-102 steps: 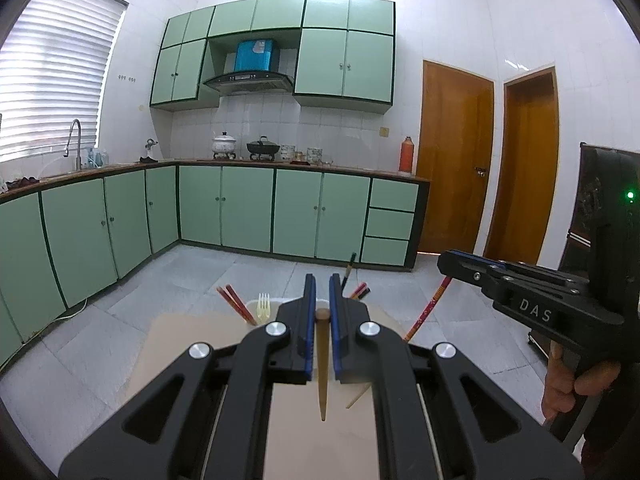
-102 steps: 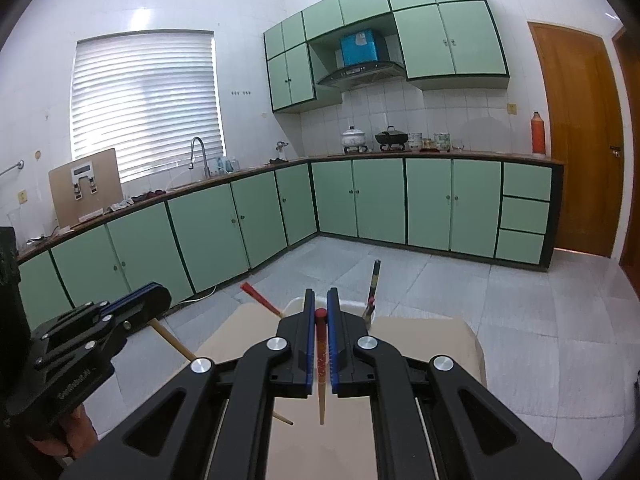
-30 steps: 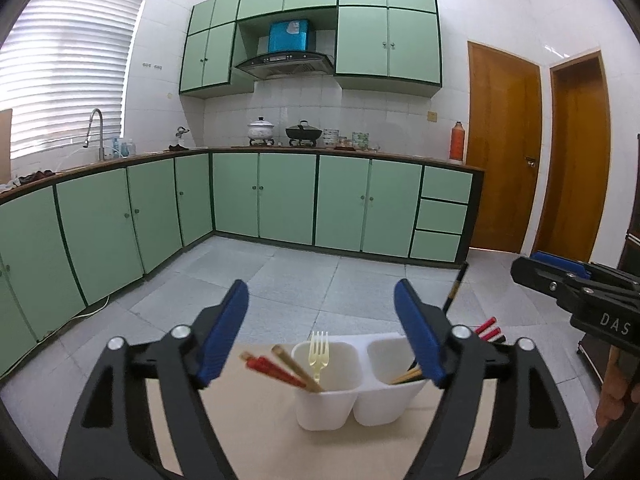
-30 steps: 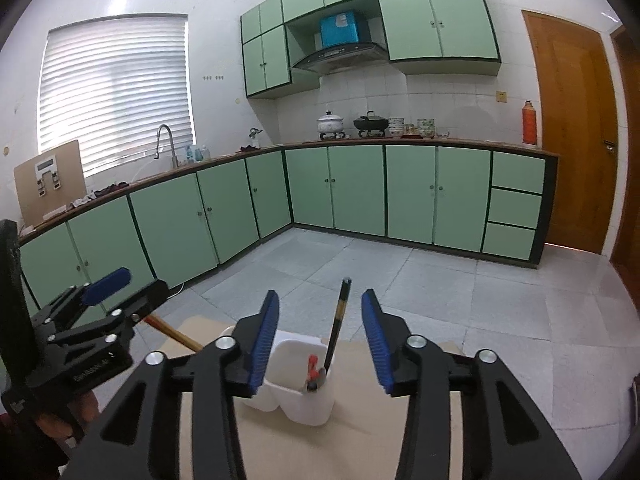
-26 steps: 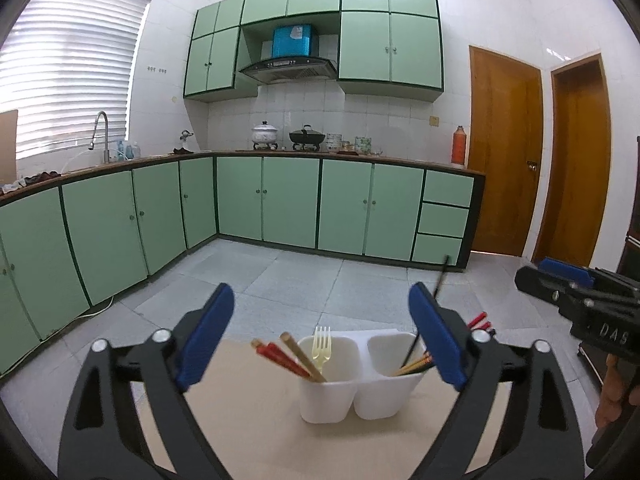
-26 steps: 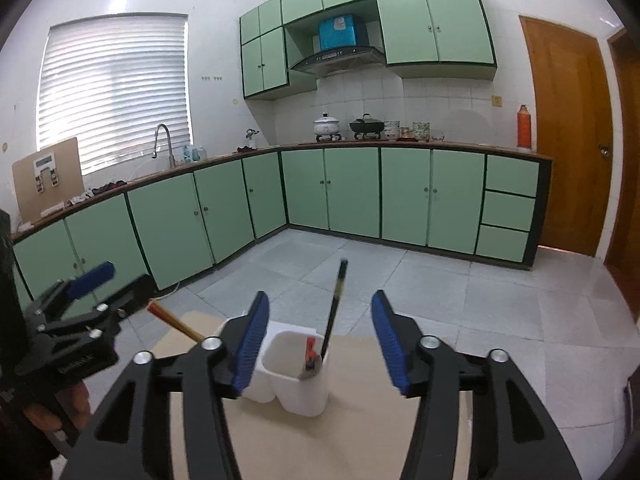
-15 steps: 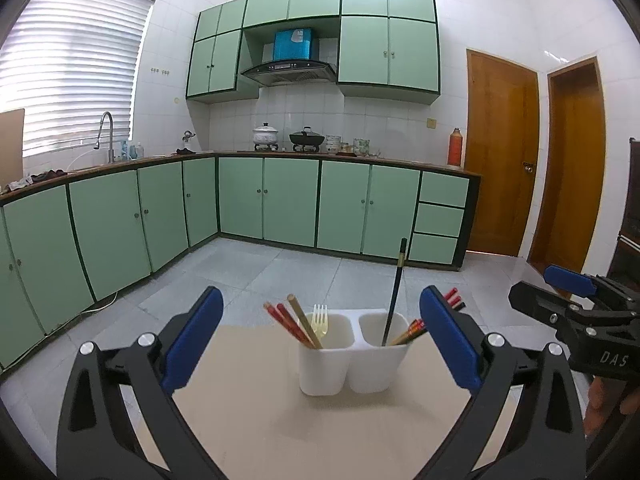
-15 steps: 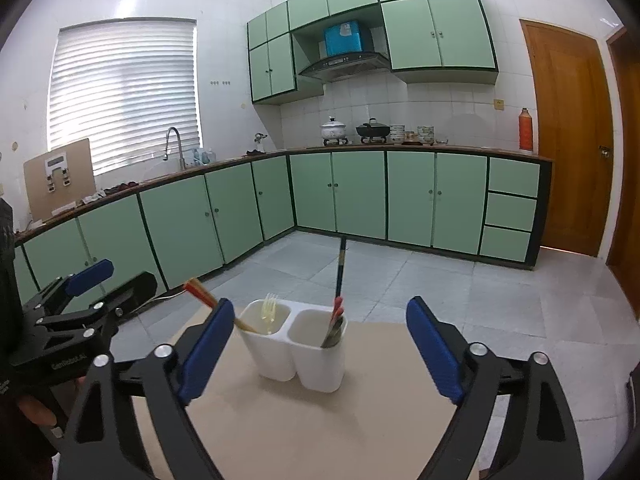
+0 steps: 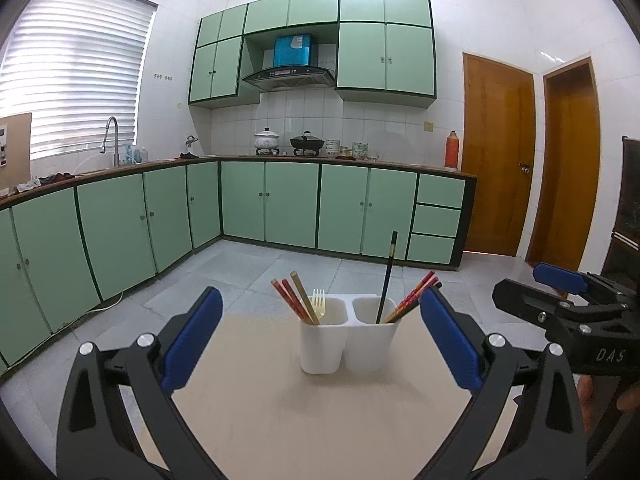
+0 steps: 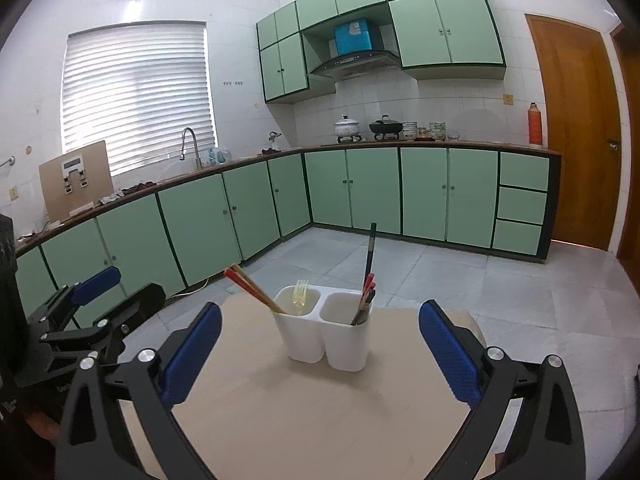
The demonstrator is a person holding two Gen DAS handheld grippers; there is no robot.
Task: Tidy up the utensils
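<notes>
Utensil holder near the far edge of the table, both grippers back from it.

The beige table (image 9: 304, 412) lies bare from its near side to the white two-cup holder (image 9: 348, 336), which holds chopsticks (image 9: 294, 298) and a fork (image 9: 319, 302) (left cup). The left gripper (image 9: 320, 344) is spread wide, empty; the right gripper (image 10: 320, 344) is opening, with nothing between its pads.

I am looking into a home kitchen — green cabinets (image 9: 292, 204), sink tap (image 9: 110, 136). Range hood (image 9: 290, 74) above pots (image 9: 286, 142) — tiled walls.
</notes>
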